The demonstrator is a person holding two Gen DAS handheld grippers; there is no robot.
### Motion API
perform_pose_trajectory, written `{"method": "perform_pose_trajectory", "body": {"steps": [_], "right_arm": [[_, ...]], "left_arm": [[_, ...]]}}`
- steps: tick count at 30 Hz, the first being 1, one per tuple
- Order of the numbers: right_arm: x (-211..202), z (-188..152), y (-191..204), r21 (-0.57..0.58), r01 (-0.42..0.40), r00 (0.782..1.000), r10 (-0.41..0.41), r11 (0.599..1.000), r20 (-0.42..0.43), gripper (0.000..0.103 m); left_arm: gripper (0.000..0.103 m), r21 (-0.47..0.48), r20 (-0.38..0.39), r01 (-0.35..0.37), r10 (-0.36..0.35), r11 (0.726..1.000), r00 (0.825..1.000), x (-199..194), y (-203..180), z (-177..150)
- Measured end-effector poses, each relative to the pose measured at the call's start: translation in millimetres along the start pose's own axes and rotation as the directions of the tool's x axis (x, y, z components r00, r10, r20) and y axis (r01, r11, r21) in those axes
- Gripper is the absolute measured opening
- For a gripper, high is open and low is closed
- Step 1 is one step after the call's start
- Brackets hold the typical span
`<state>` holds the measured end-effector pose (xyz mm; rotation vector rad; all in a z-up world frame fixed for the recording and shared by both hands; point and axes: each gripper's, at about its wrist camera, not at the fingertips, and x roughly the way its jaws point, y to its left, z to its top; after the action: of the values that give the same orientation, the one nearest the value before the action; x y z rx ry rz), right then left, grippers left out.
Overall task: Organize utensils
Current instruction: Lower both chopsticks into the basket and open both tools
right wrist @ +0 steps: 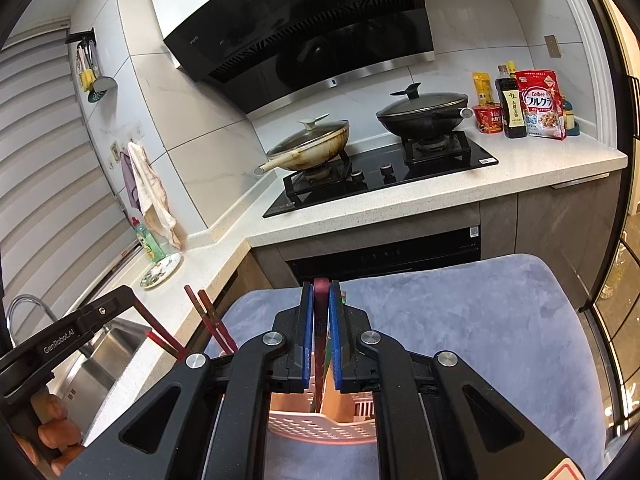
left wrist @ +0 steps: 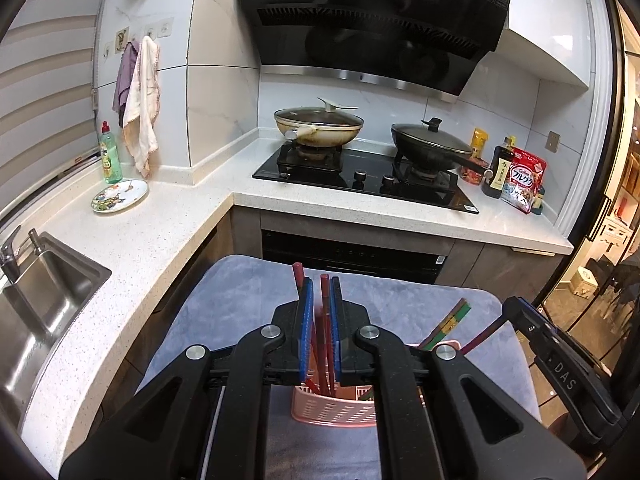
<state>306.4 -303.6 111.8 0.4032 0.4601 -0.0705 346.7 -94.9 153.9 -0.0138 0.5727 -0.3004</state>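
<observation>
A pink slotted utensil basket (left wrist: 334, 408) stands on a blue-grey cloth (left wrist: 240, 312). My left gripper (left wrist: 321, 284) is nearly shut around red chopsticks (left wrist: 325, 292) that stand in the basket's left part. More chopsticks, green and gold (left wrist: 450, 322) and a dark maroon one (left wrist: 486, 334), lean in the right part. In the right wrist view my right gripper (right wrist: 321, 286) is shut on a dark maroon chopstick (right wrist: 320, 300) over the basket (right wrist: 320, 426). The red chopsticks (right wrist: 208, 316) show at its left, under the left gripper's body (right wrist: 68, 336).
A steel sink (left wrist: 44, 300) lies left in the speckled counter (left wrist: 160, 232). A decorated plate (left wrist: 119, 195) and green soap bottle (left wrist: 110, 156) sit by the window. Two lidded pans (left wrist: 318, 122) (left wrist: 432, 142) stand on the hob. Food packets (left wrist: 524, 184) stand far right.
</observation>
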Motion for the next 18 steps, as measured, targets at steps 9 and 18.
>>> {"method": "perform_pose_trajectory", "body": {"steps": [9,18], "right_arm": [[-10,0,0,0.012,0.002,1.000,-0.003,1.000,0.014,0.015],[-30,-1,5,-0.001,-0.005,1.000,0.005,1.000,0.030,0.017]], "left_arm": [[0.035,0.006,0.015,-0.027,0.027,1.000,1.000,-9,-1,-2],[0.036,0.007,0.020,-0.027,0.027,1.000,0.999,-24,0,-4]]}}
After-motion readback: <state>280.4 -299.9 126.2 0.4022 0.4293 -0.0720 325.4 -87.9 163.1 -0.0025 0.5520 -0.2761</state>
